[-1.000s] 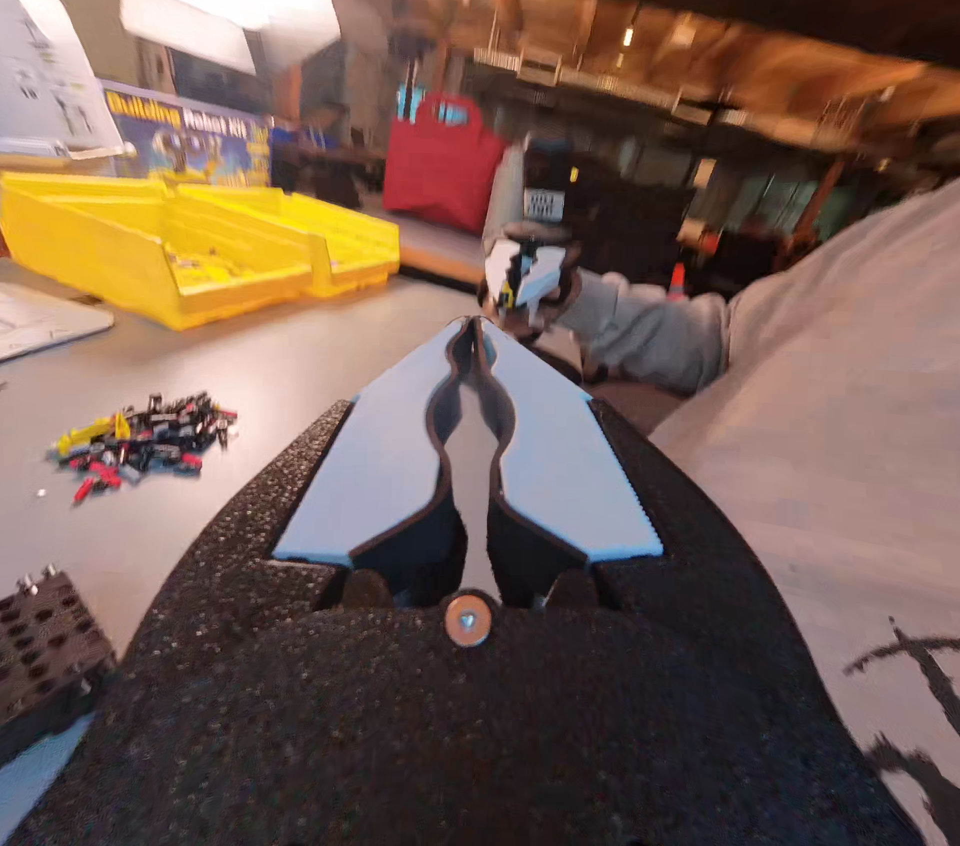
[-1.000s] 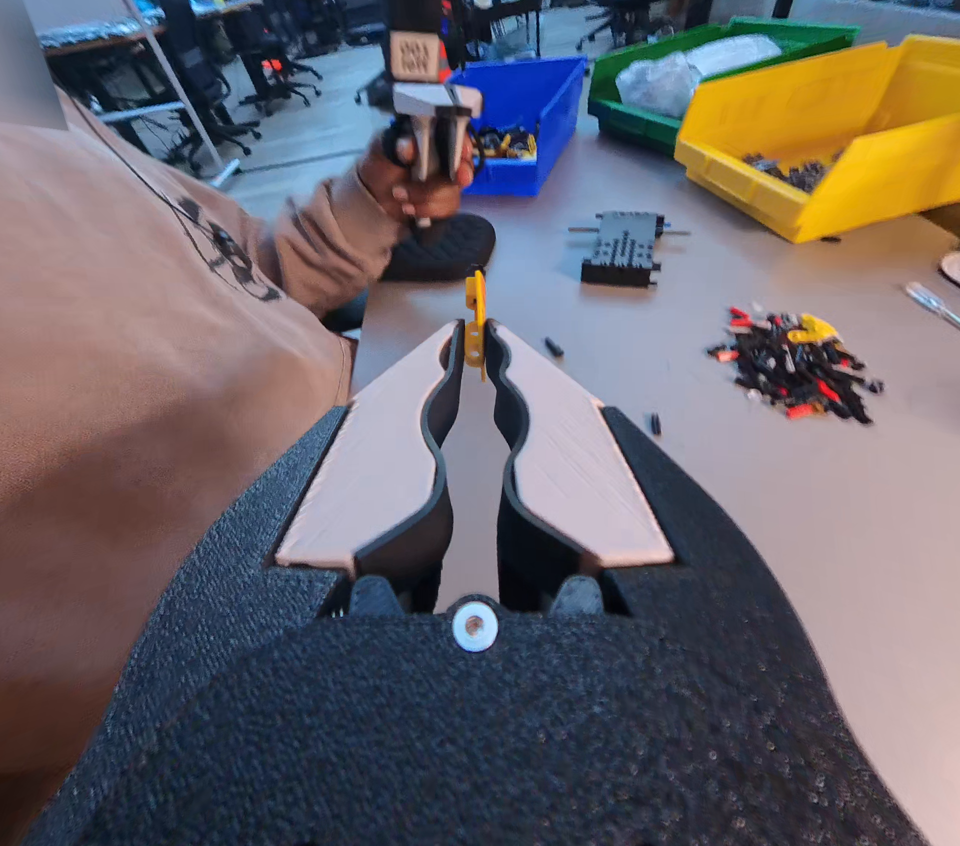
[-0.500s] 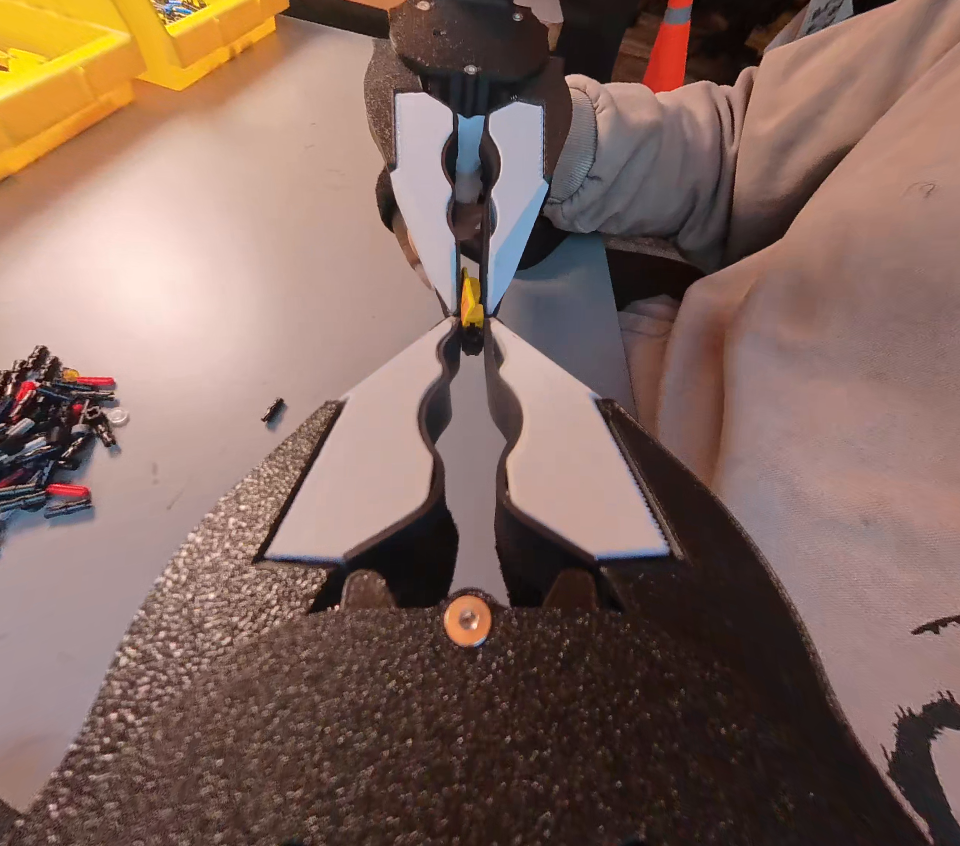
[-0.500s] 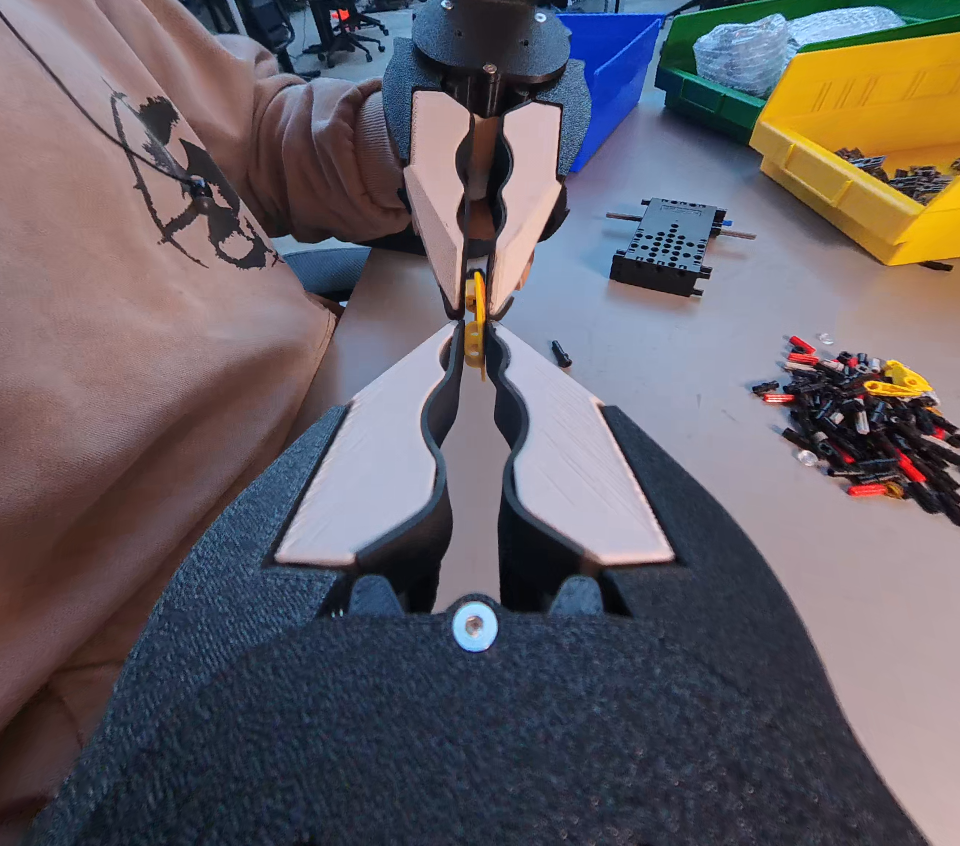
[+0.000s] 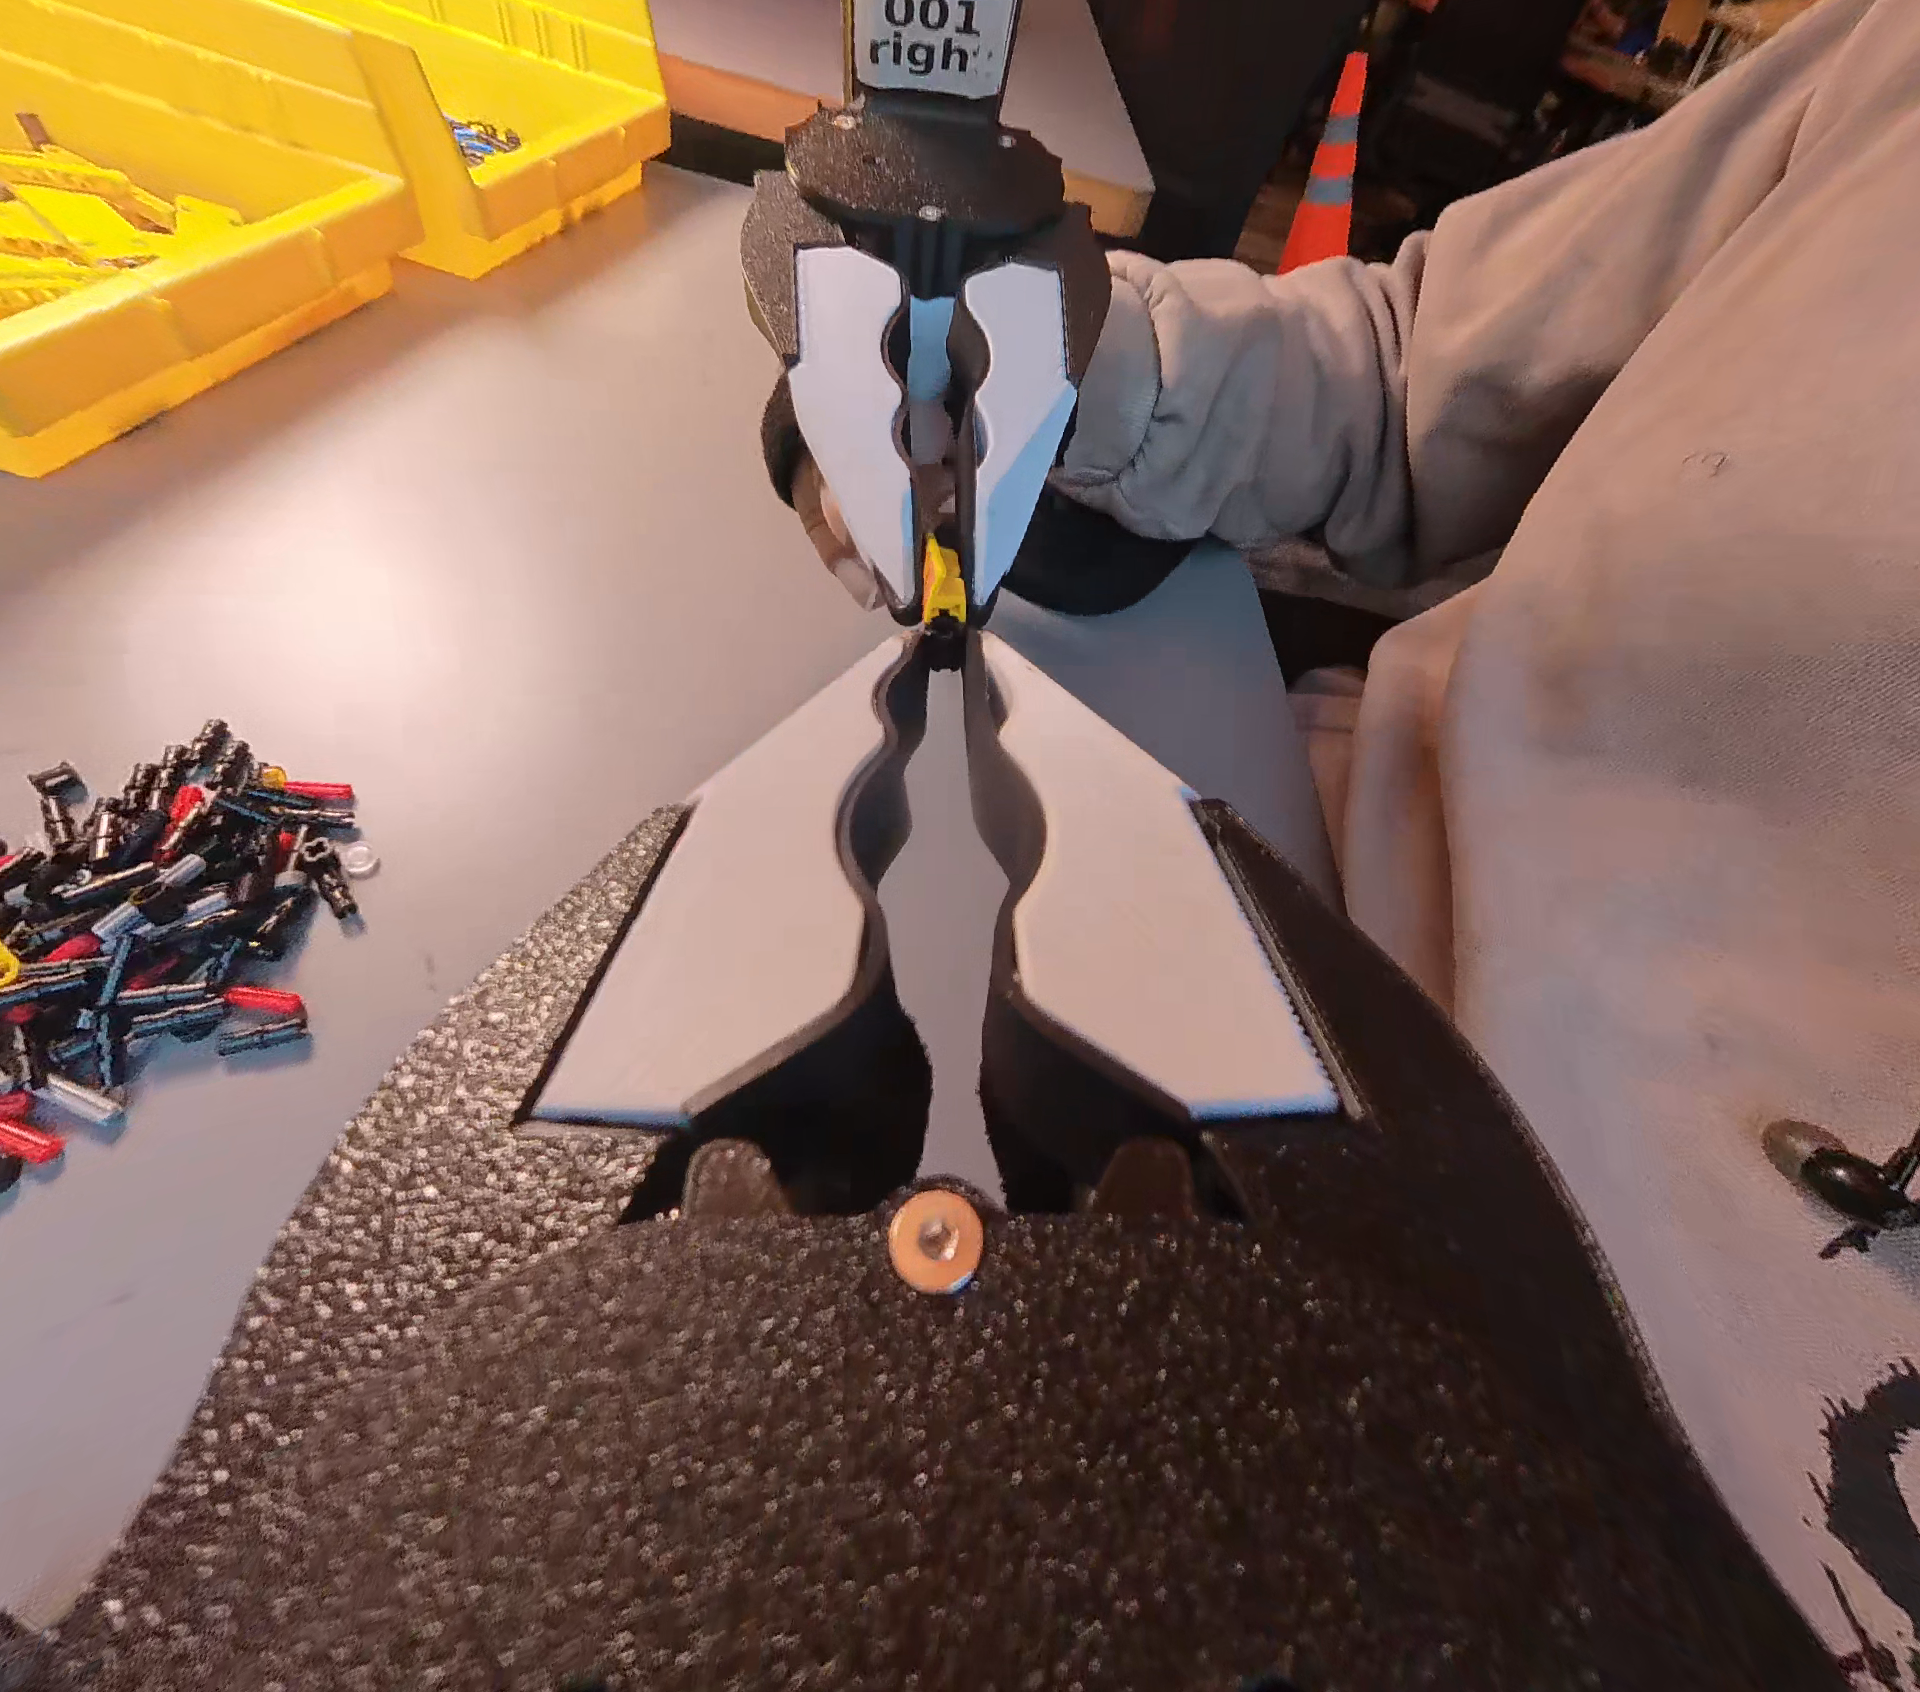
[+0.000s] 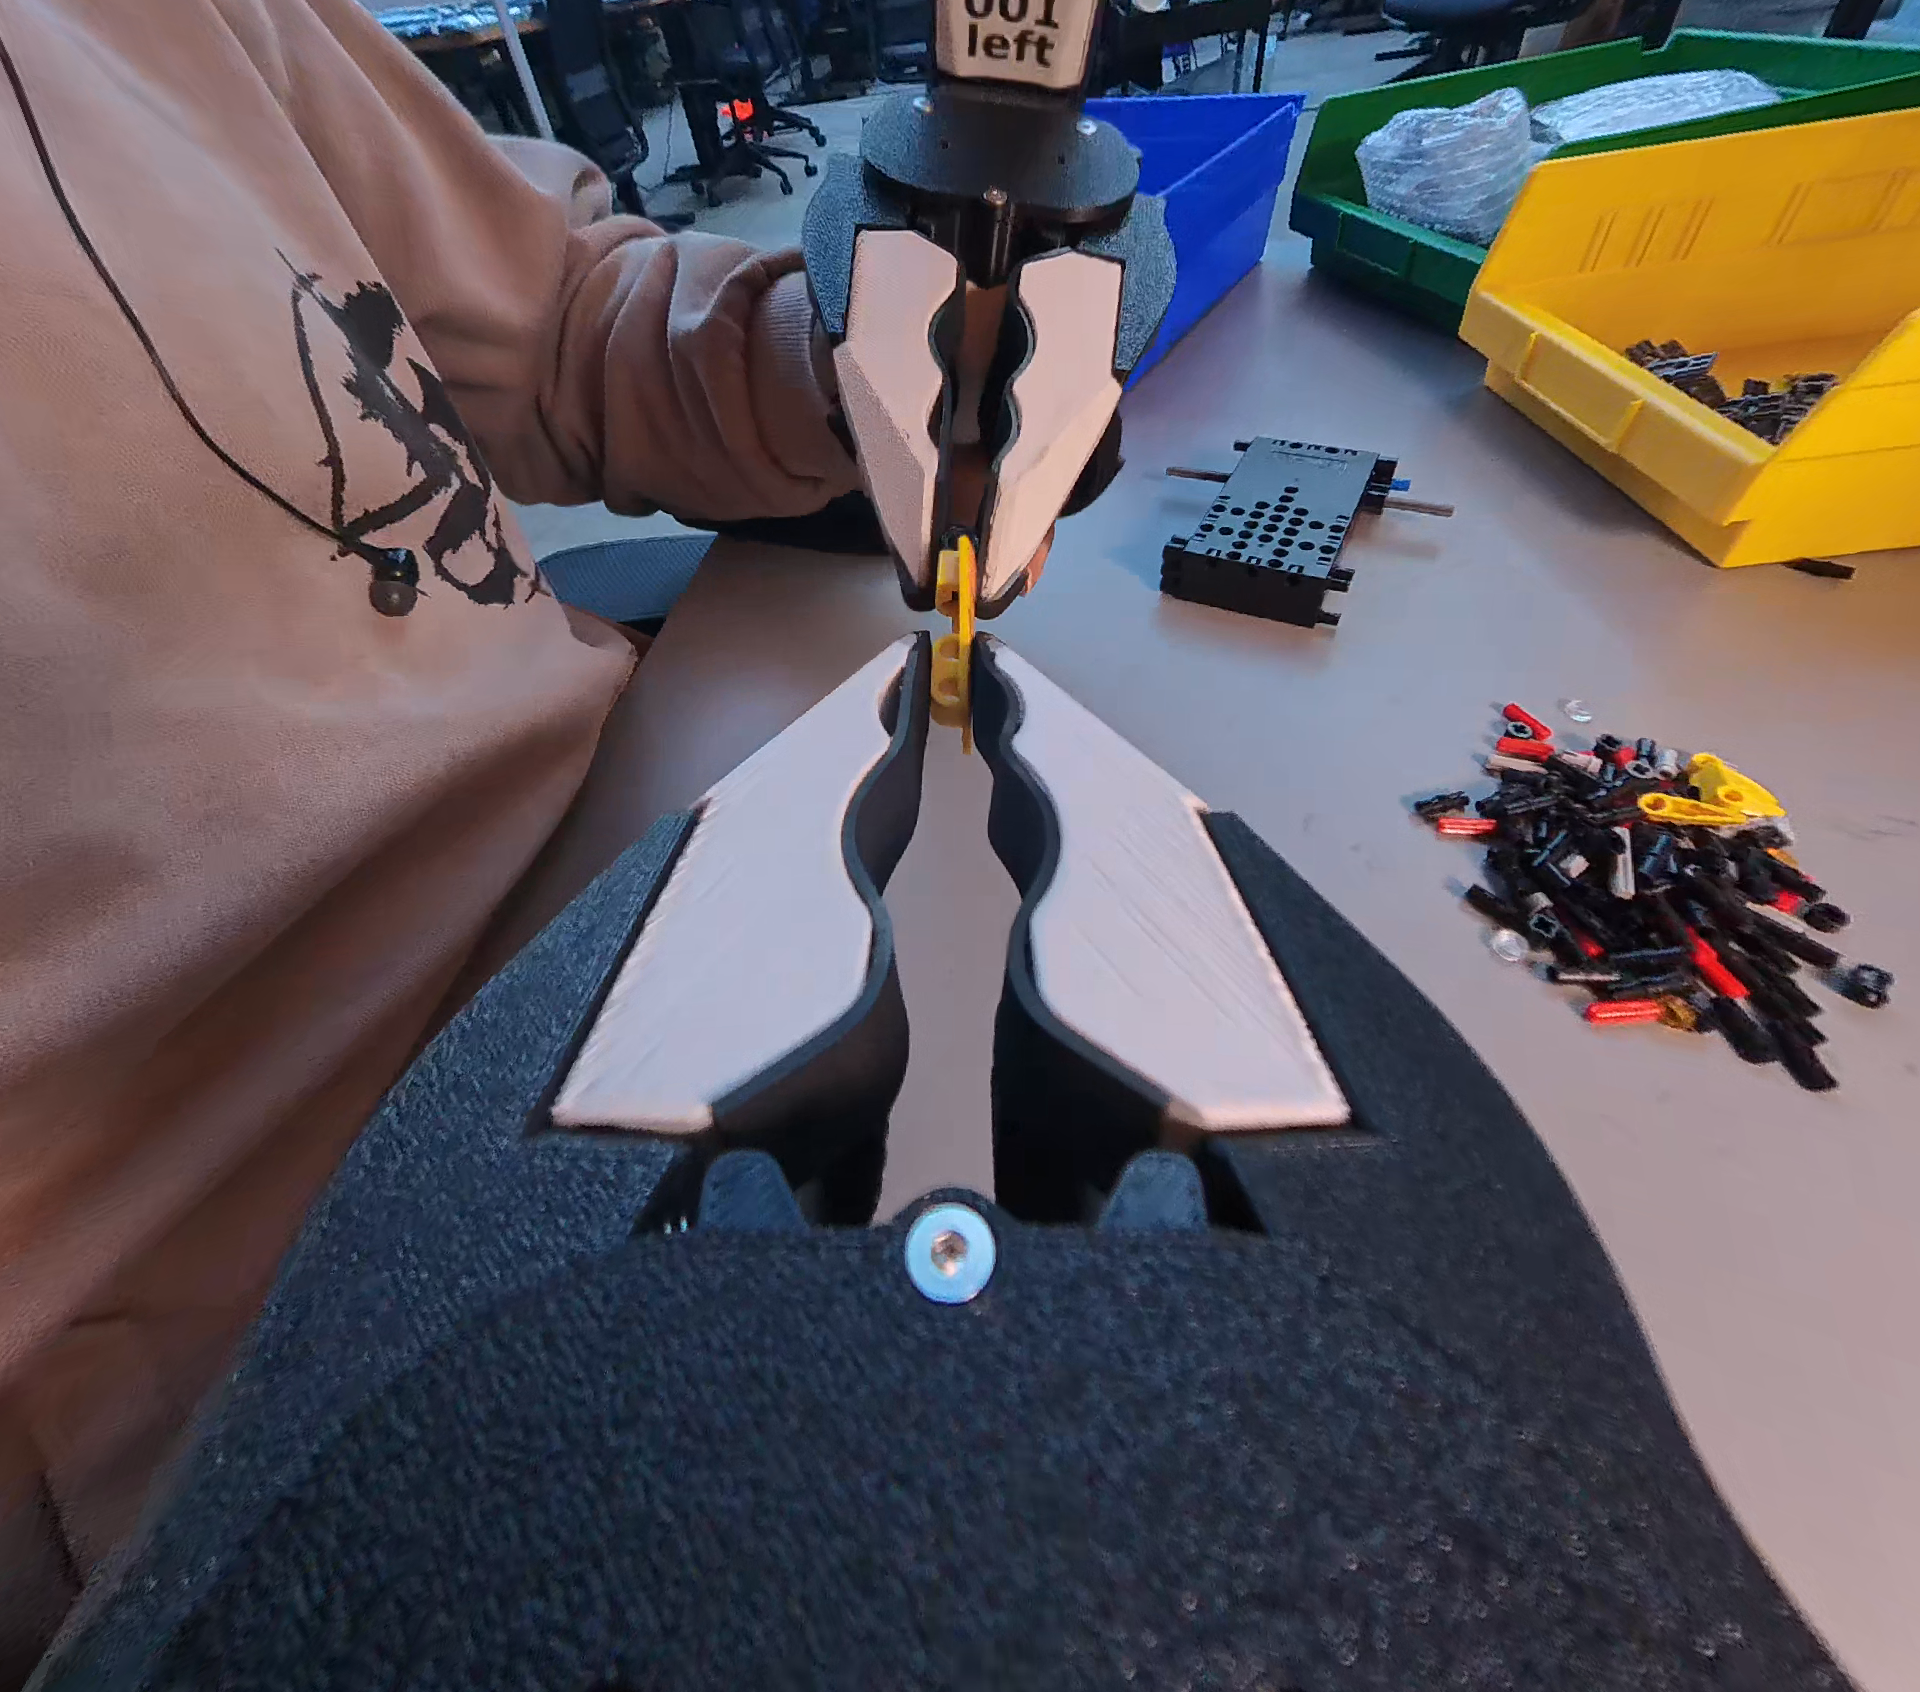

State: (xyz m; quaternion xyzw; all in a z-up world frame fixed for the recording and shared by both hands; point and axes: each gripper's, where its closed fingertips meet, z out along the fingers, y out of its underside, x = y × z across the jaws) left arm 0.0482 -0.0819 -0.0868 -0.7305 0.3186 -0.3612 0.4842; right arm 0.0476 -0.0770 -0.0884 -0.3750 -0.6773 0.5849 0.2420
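Facing tip to tip above worktop (image 6: 1299, 707): right hand-held gripper (image 6: 951, 655) narrow, pinching yellow perforated piece (image 6: 951, 676), long axis along fingers, pointing at left hand-held gripper (image 5: 940, 640). Left one nearly closed on small dark part (image 5: 943, 629), touching yellow piece's far end. Loose parts pile (image 6: 1652, 884) well apart, on right gripper's side.

Yellow bins (image 5: 312, 115), a blue bin (image 6: 1205, 188), a green bin (image 6: 1382, 229); red, black and yellow small parts (image 6: 1642, 884) lay on the grey bench (image 6: 1299, 707).
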